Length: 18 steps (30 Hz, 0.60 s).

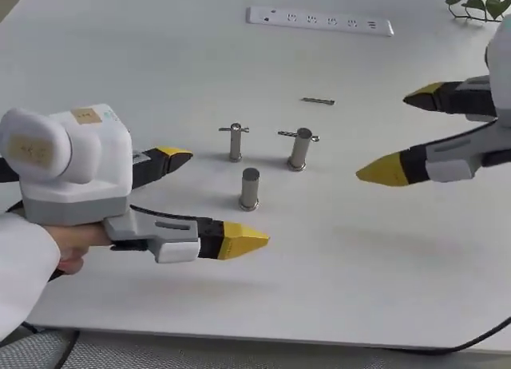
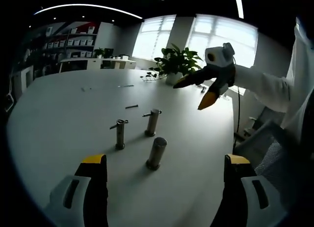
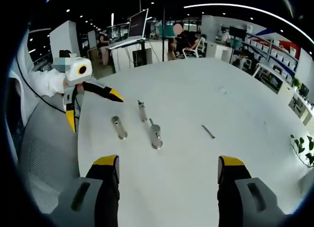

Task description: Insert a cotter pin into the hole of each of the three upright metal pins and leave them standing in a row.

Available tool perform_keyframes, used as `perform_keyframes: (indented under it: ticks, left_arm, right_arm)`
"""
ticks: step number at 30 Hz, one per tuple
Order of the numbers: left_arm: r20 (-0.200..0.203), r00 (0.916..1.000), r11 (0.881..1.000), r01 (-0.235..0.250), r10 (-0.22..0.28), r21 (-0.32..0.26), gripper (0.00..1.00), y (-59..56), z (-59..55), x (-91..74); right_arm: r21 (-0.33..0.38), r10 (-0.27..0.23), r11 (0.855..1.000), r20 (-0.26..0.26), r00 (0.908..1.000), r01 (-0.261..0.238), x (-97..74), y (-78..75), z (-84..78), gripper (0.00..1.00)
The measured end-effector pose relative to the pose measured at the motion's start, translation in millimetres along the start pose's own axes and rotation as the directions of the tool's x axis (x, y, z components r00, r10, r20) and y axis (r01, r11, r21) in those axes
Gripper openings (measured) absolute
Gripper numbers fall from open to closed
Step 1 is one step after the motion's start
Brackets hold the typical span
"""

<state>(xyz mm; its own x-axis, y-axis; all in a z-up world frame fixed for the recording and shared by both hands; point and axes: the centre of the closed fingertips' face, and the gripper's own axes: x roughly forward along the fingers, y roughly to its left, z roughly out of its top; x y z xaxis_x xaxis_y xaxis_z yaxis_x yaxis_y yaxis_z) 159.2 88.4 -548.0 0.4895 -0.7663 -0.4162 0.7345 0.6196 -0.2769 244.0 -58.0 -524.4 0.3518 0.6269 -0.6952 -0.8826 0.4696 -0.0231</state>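
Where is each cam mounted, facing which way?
Head view: on headset, looking forward and down at the table; left gripper, hand, right gripper show.
Left gripper view: on left gripper, facing right gripper and windows; own jaws below.
Right gripper view: on right gripper, facing left gripper and desks; own jaws below.
All three share the metal pins.

A power strip (image 1: 319,21) lies on the table (image 1: 383,265) (leafy plant (image 1: 479,5) nearby).
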Motion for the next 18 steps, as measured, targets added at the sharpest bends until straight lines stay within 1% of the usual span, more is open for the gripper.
perform_keyframes:
  ticks: [1,2,4,7,9,12,14,15,16,18]
  left_arm:
    - [-0.001,1.0000,1.000,0.001,-0.001,-0.003,0.99,-0.5,-0.2,-0.5]
    - [-0.002,1.0000,1.000,0.004,-0.004,-0.007,0.99,-1.5,-0.4,-1.2]
    - [-0.002,1.0000,1.000,0.007,-0.007,-0.012,0.99,-3.4,-0.4,-2.6]
    - [-0.014,0.9998,1.000,0.011,-0.011,-0.011,0.99,-5.5,-2.4,-4.1]
    - [-0.016,0.9998,1.000,0.009,-0.009,-0.007,0.99,-5.5,-2.4,-5.0]
    - [-0.015,0.9999,1.000,0.008,-0.008,-0.015,0.99,-5.5,-1.6,-5.9]
    - [-0.019,0.9998,1.000,0.007,-0.008,-0.012,0.99,-4.8,-1.9,-6.5]
    - [-0.019,0.9998,1.000,0.006,-0.006,-0.012,0.99,-4.2,-2.0,-6.7]
    - [-0.022,0.9997,1.000,0.005,-0.006,-0.013,0.99,-3.3,-2.6,-6.9]
    - [-0.025,0.9997,1.000,0.001,-0.001,-0.015,0.99,-1.3,-3.5,-7.6]
  right_arm:
    - [-0.010,0.004,1.000,-0.016,0.9999,-0.004,3.7,-2.8,-0.7,0.79]
    - [-0.034,0.004,0.999,-0.037,0.9993,-0.005,8.8,-8.0,-1.4,0.78]
    - [-0.049,0.006,0.999,-0.069,0.9976,-0.009,17.2,-16.6,-1.5,0.77]
    - [-0.072,0.007,0.997,-0.097,0.9952,-0.014,27.2,-27.8,3.3,0.74]
    - [-0.085,-0.001,0.996,-0.100,0.9950,-0.007,34.4,-36.6,9.4,0.72]
    - [-0.111,0.001,0.994,-0.117,0.9931,-0.014,44.7,-45.1,15.2,0.66]
    - [-0.127,0.022,0.991,-0.149,0.9887,-0.041,53.9,-50.3,15.2,0.60]
    - [-0.131,0.025,0.990,-0.159,0.9869,-0.046,59.7,-54.6,15.6,0.57]
    - [-0.132,0.026,0.990,-0.164,0.9862,-0.048,61.6,-56.2,15.8,0.53]
    - [-0.148,0.042,0.986,-0.188,0.9813,-0.071,71.0,-61.1,15.7,0.47]
